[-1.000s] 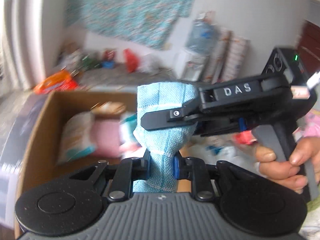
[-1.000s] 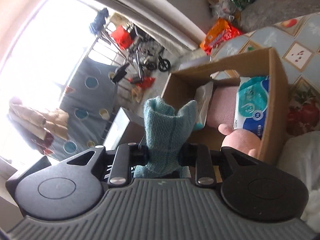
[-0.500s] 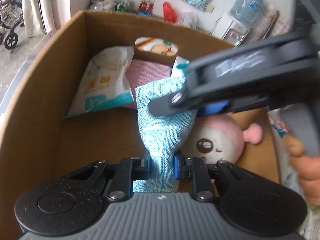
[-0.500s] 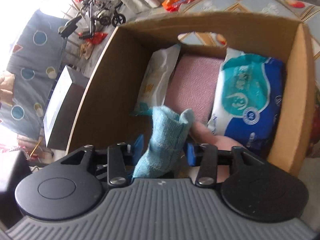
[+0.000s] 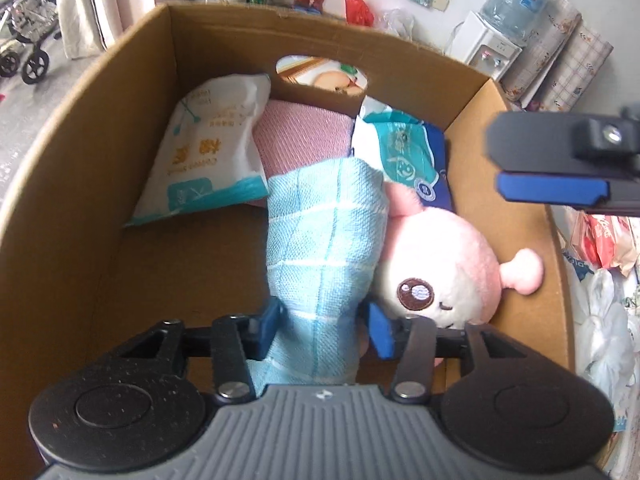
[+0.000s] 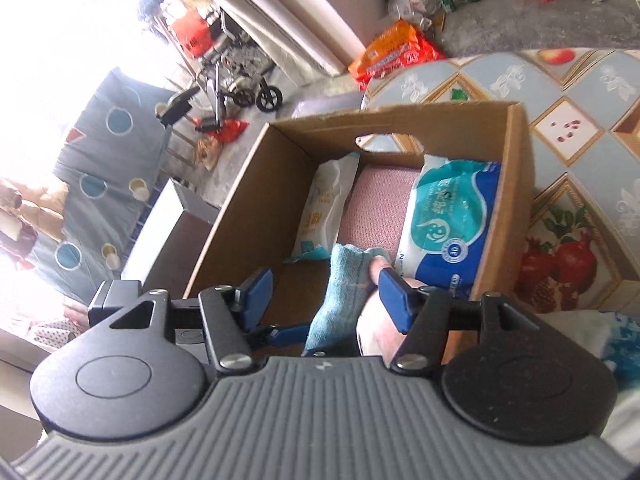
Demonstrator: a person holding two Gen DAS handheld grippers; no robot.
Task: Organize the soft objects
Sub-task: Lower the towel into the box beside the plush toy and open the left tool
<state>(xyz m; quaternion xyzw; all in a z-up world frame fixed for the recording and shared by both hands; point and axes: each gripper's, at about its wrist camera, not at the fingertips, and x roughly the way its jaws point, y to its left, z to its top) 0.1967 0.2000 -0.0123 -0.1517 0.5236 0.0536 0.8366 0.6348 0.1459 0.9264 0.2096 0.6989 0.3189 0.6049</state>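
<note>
Pink plush toy's face point(image 5: 440, 280) shows only left-wrist.

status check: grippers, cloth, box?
Left gripper and right gripper opening, off the blue cloth. Cloth inside cardboard box, against plush toy.

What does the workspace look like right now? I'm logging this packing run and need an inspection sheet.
Surface: patterned tablecloth under the cardboard box.
Job's things: blue cloth inside the box beside the pink plush toy; white packet, pink folded item and blue wipes pack at the back.
Clutter: bags and bottles on the floor.
Grippers: left gripper opening, cloth between its jaws; right gripper opening, off the cloth.
Cables: nothing seen.
Surroundings: water dispenser, wheeled chair.
</note>
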